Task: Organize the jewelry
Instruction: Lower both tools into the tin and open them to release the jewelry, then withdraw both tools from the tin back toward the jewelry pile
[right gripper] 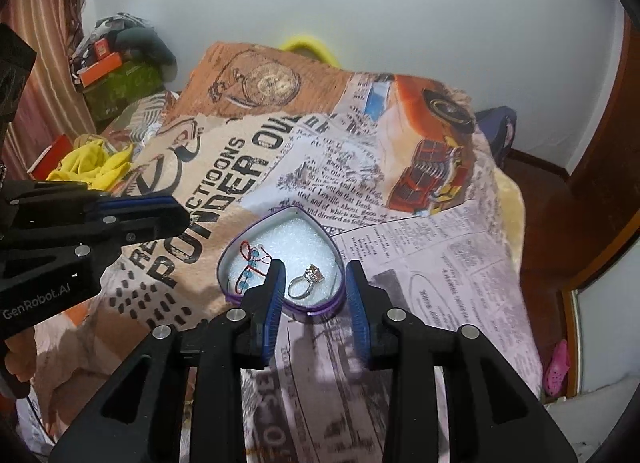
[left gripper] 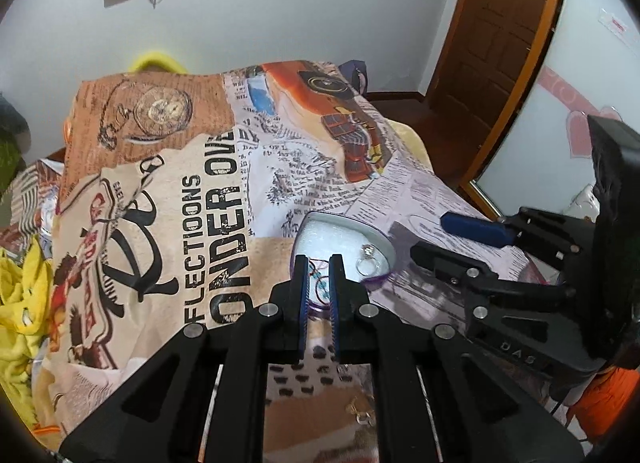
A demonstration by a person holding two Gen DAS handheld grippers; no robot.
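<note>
A purple heart-shaped box (right gripper: 224, 263) with white foam lining sits on the printed blanket; it also shows in the left wrist view (left gripper: 386, 241). Inside lie a silver ring with a clear stone (right gripper: 305, 283), also seen in the left wrist view (left gripper: 367, 263), and a red cord bracelet with blue beads (right gripper: 250, 265). My right gripper (right gripper: 315, 271) is open just above the box's near side, its fingers either side of the ring. My left gripper (left gripper: 318, 263) is nearly closed and empty over the box's left part. A small gold earring (left gripper: 360, 411) lies on the blanket beneath it.
The printed blanket (right gripper: 420, 263) covers a bed. Yellow clothes (right gripper: 92, 167) and boxes are piled at the left. A wooden door (left gripper: 496, 43) and a mirrored panel (left gripper: 568, 111) stand at the right. A pink shoe (right gripper: 558, 367) lies on the floor.
</note>
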